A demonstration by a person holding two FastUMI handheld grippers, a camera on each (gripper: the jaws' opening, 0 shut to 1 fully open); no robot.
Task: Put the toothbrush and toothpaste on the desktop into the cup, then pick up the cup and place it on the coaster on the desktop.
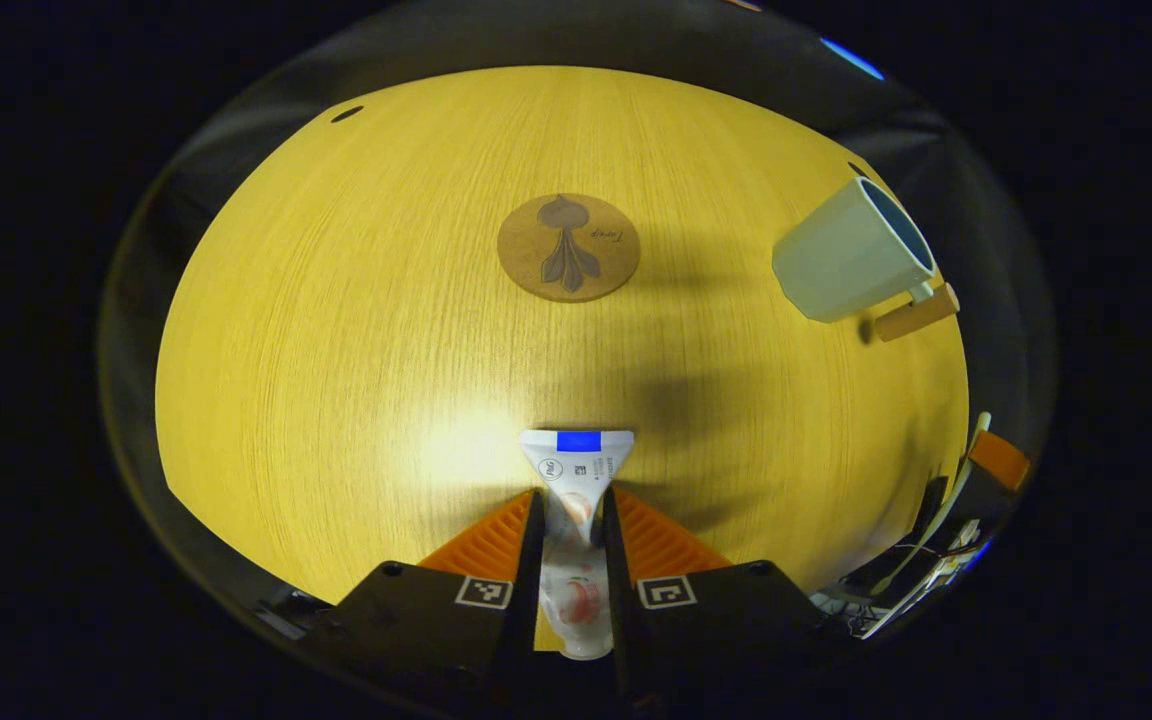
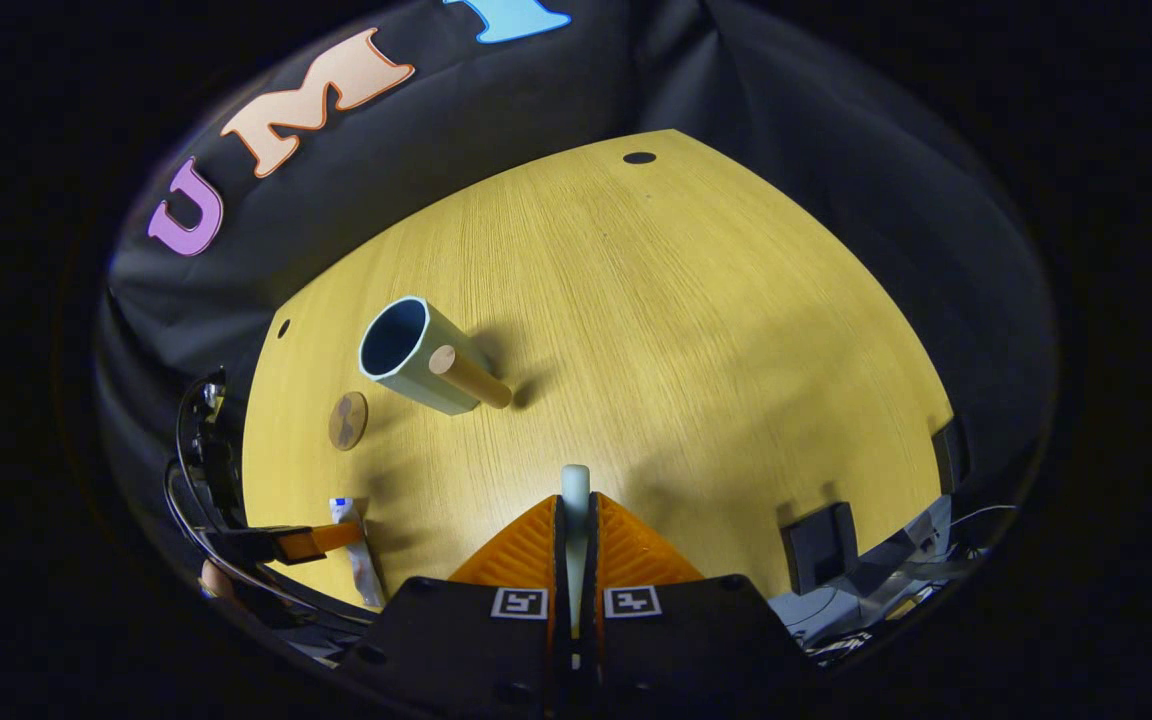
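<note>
Both task items are sitting in claws, so the pick-up part looks done, but nothing is in the cup yet and the cup is not on the coaster.

In the left gripper view, the left claw (image 1: 573,520) is closing tight on the toothpaste (image 1: 576,480), both fingers pressing its sides, with the flat crimped end sticking out ahead over the surface (image 1: 336,330) and the cap end pointing back toward the camera. In the right gripper view, the right claw (image 2: 576,525) is nearly shut, its fingers pinching the toothbrush (image 2: 575,490), of which just a pale rounded end is poking out past the fingertips; which end it is I cannot tell.

The cup (image 1: 851,262) is standing upright near an edge of the surface, empty as far as its dark opening shows, with its wooden handle (image 1: 914,314) sticking out sideways. The coaster (image 1: 568,247) is lying bare near the middle of the surface, well apart from the cup.

Still to do, I judge: drop both items into the cup, then carry the cup onto the coaster.

The left gripper view is giving the coaster full face, with its leaf-like print. The right gripper view is looking down the cup's mouth, and at the surface's near edge it is catching the left claw holding the toothpaste, seen from the side.
</note>
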